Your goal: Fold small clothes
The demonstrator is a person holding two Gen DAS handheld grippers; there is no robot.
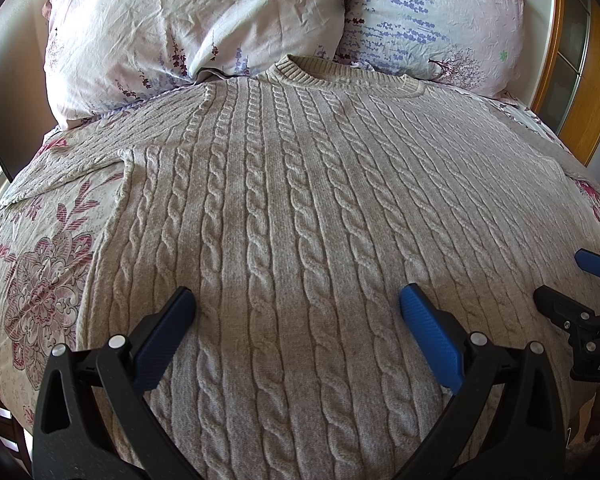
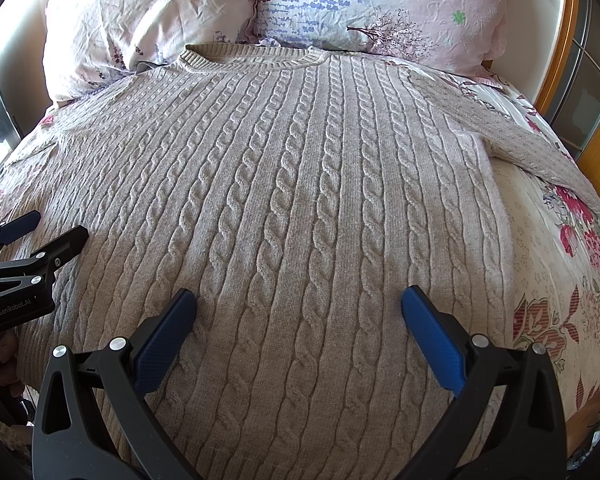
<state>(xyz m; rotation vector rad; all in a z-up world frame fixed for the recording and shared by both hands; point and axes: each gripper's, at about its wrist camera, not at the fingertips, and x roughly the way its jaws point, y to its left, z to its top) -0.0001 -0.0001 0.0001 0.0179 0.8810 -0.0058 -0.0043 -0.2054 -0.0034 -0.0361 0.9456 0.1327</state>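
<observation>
Bed (image 1: 48, 240) w/ sweater (image 1: 300, 208), pillows (image 1: 196, 20)

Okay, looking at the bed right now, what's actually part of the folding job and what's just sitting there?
Part of the job:
- cable-knit sweater, spread flat, front up
- left gripper, open above its lower half
- right gripper, open, also above the sweater

Just there:
- two floral pillows at the head, past the collar
- floral bedspread under the sweater
- wooden headboard

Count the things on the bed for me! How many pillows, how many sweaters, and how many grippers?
Pillows: 2, left and right
Sweater: 1
Grippers: 2, left and right, both open
Total: 5
</observation>
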